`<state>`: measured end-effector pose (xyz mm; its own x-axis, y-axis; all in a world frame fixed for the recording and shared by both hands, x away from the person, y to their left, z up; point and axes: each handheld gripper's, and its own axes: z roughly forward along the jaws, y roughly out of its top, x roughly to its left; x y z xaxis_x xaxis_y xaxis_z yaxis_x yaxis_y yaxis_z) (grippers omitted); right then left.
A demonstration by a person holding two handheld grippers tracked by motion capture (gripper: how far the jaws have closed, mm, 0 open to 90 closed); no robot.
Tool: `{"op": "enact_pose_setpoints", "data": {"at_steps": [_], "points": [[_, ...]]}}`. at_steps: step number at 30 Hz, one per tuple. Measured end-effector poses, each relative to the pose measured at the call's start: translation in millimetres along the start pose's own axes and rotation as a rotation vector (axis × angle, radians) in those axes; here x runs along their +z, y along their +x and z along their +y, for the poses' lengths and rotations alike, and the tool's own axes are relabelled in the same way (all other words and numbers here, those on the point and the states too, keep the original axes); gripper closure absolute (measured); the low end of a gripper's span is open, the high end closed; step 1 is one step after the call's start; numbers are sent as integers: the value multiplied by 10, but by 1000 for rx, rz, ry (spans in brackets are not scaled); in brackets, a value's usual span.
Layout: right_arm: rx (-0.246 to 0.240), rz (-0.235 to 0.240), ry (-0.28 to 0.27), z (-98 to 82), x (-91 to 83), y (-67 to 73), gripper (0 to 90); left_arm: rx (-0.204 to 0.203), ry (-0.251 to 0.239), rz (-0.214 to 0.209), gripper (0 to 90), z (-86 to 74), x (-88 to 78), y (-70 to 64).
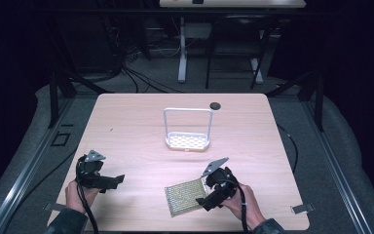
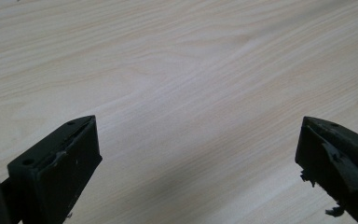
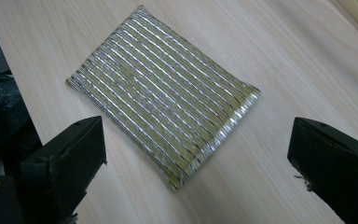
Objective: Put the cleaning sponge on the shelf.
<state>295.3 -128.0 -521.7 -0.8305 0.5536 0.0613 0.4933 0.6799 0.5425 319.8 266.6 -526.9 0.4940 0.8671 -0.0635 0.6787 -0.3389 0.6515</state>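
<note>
A flat, shiny gold-and-silver scouring pad [image 1: 185, 197] lies near the table's front edge, right of centre. My right gripper [image 1: 207, 194] hovers at its right edge, jaws wide apart; in the right gripper view the pad [image 3: 163, 95] lies just ahead of the open right gripper [image 3: 196, 154]. My left gripper [image 1: 117, 181] is at the front left, open over bare wood [image 2: 186, 84], with nothing between its jaws [image 2: 198, 158]. A small white perforated rack with a tall wire handle [image 1: 187, 128] stands mid-table.
A small dark round disc [image 1: 215, 105] lies near the table's far edge. The wooden table [image 1: 126, 126] has dark floor, cables and stands around it. A second table's legs stand beyond.
</note>
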Motion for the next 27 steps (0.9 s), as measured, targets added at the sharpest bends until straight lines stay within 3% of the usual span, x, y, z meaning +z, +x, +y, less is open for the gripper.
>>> {"op": "enact_pose_setpoints", "data": {"at_steps": [10,12,13,14,21,27], "points": [[-83,30,47,256,345,108,156,9,7,3,0,-1,0,-4],[-90,30,64,273,408,119,204,9,12,-1,0,-1,6,-4],[-95,17,103,275,468,129,295,11,19,-1,0,-5,8,-3],[-107,7,113,267,490,132,299,9,16,-1,0,-9,10,-3],[-112,-13,121,249,483,141,377,14,27,-3,0,-13,8,-15],[-99,-28,126,240,481,157,521,13,30,4,0,-19,10,-21]]}}
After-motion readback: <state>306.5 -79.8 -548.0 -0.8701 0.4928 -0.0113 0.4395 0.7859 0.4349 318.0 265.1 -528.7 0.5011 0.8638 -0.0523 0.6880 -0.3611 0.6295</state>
